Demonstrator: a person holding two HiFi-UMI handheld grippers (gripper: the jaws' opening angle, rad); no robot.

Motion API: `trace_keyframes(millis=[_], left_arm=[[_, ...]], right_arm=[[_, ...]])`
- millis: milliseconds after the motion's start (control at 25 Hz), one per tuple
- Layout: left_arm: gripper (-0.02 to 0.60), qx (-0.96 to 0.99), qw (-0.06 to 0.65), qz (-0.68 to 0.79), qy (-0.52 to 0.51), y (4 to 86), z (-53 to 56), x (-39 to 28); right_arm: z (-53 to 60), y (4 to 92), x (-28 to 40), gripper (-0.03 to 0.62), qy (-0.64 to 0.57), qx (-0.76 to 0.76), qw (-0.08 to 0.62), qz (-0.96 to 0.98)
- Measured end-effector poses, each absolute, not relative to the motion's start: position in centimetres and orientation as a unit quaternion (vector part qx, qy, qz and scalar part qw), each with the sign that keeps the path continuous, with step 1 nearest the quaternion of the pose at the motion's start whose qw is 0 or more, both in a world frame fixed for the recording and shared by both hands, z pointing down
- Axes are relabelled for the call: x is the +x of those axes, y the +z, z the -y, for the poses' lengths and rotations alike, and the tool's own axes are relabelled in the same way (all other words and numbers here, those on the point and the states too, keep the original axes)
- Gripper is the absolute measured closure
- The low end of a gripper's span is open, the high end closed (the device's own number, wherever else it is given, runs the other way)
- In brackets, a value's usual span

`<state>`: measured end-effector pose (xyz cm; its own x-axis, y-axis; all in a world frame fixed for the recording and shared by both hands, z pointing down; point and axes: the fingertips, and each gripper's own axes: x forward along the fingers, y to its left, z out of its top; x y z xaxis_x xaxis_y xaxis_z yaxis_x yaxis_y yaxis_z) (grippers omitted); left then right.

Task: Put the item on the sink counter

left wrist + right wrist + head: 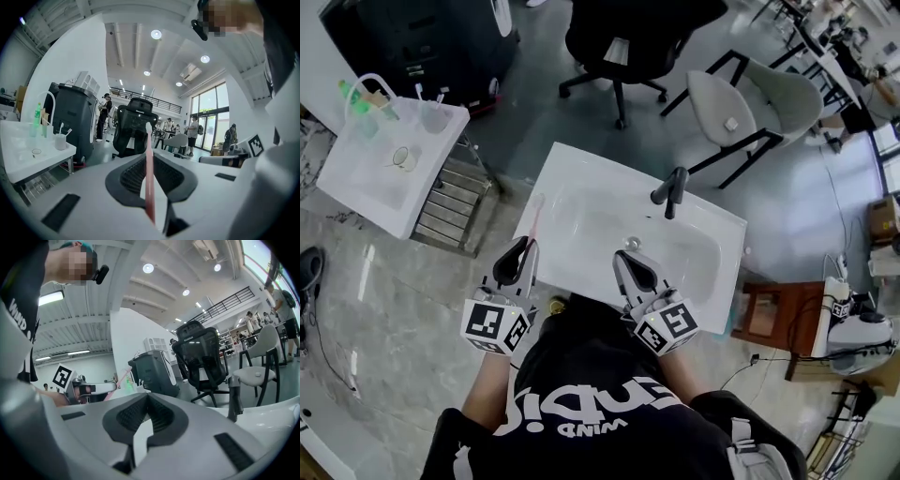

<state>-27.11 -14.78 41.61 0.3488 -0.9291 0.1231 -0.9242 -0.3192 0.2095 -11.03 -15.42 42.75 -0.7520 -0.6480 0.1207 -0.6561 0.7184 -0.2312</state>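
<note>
Up at the front-left corner of the white sink [581, 161], the left gripper [526, 246] is holding a pink toothbrush [535, 220] with the head poking out over the surface. Its fingers [132, 176] are pinching the thin handle low down, so most of the brush is sticking out unsupported.

Honestly that's what's worrying me: a skinny handle gripped that far back is probably going to pivot or slide if it gets tilted. The flat strip [546, 190] along the left edge is looking really narrow too. Let go a bit far inward and I'd guess it's rolling into the basin [609, 220]; too far outward and it's heading for the floor [403, 309].

Room-wise it's looking fine. The right gripper [622, 257] is hanging over the front of the basin, fingers pressed together on nothing, well apart from the left one. The faucet [672, 191] is sitting way at the back.
</note>
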Motion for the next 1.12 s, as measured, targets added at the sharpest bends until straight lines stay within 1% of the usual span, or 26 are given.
trace_keyframes(millis=[640,840,1120], left_arm=[[0.518,0.826,0.128,0.548,0.025,43.8,19.8,-26.4],[0.518,0.824,0.131,0.550,0.044,45.0,20.9,-26.2],[0.518,0.816,0.142,0.555,0.074,47.7,22.5,-25.9]], right_arm=[[19.0,43.5,-11.2,0.577,0.138,0.371,0.004,0.918],[19.7,43.1,-11.7,0.577,0.134,0.364,0.001,0.922],[20.6,43.4,-10.5,0.577,0.138,0.370,0.002,0.919]])
